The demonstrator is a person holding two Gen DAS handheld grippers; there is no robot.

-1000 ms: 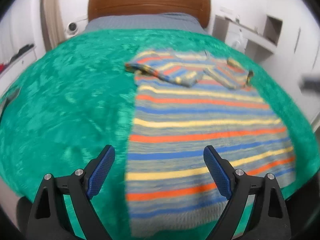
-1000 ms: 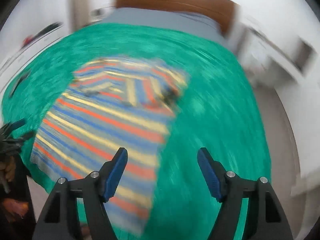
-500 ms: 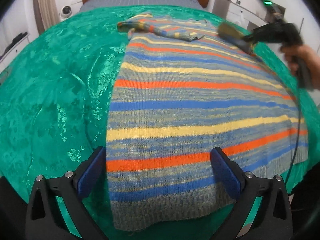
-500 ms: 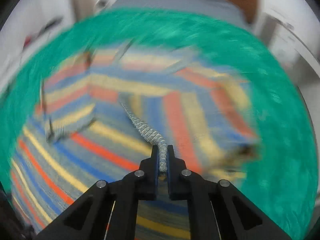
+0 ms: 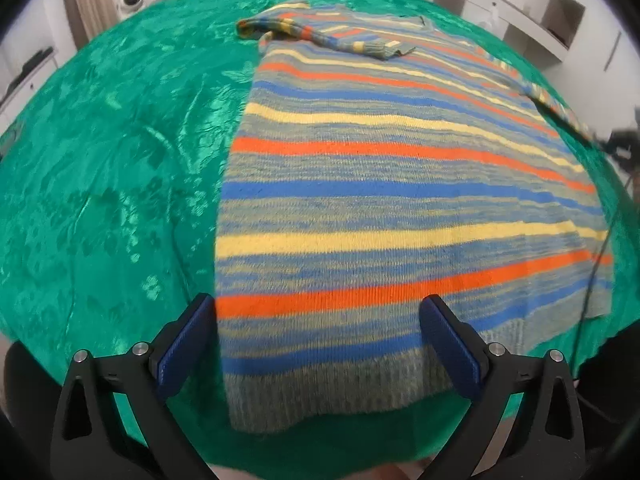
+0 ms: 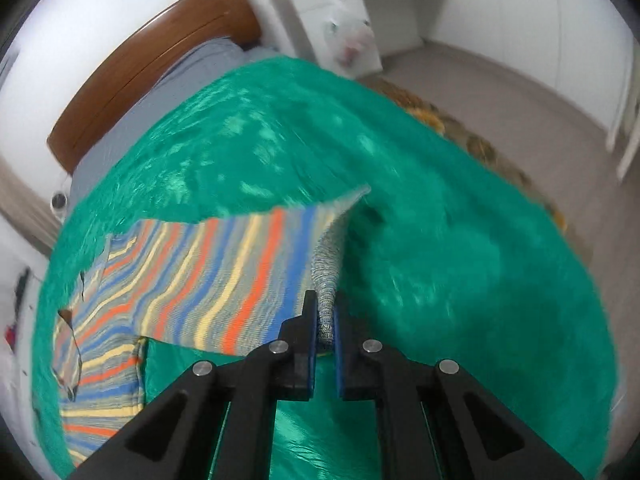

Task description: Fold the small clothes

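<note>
A knitted sweater (image 5: 400, 184) with orange, blue and yellow stripes lies flat on the green bedspread (image 5: 100, 160). Its left sleeve (image 5: 320, 34) is folded across the chest. My left gripper (image 5: 316, 344) hovers open over the grey hem's left part, with the hem corner between its fingers (image 5: 184, 344) but not pinched. My right gripper (image 6: 325, 320) is shut on the grey ribbed cuff (image 6: 330, 264) of the right sleeve (image 6: 224, 272), which stretches sideways off the sweater body (image 6: 100, 364). In the left wrist view that sleeve (image 5: 556, 104) runs to the blurred right gripper at the right edge.
A wooden headboard (image 6: 160, 52) and grey bedding (image 6: 168, 80) lie at the far end of the bed. White shelves (image 5: 520, 12) and a plastic bag (image 6: 352, 40) stand beside it, with a patterned rug (image 6: 440, 120) on the floor. A thin cable (image 5: 596, 264) hangs over the sweater's right edge.
The right gripper shut on the folded right sleeve's cuff and pulled the sleeve out to the side, rolling as it went. The left gripper sank closer to the hem.
</note>
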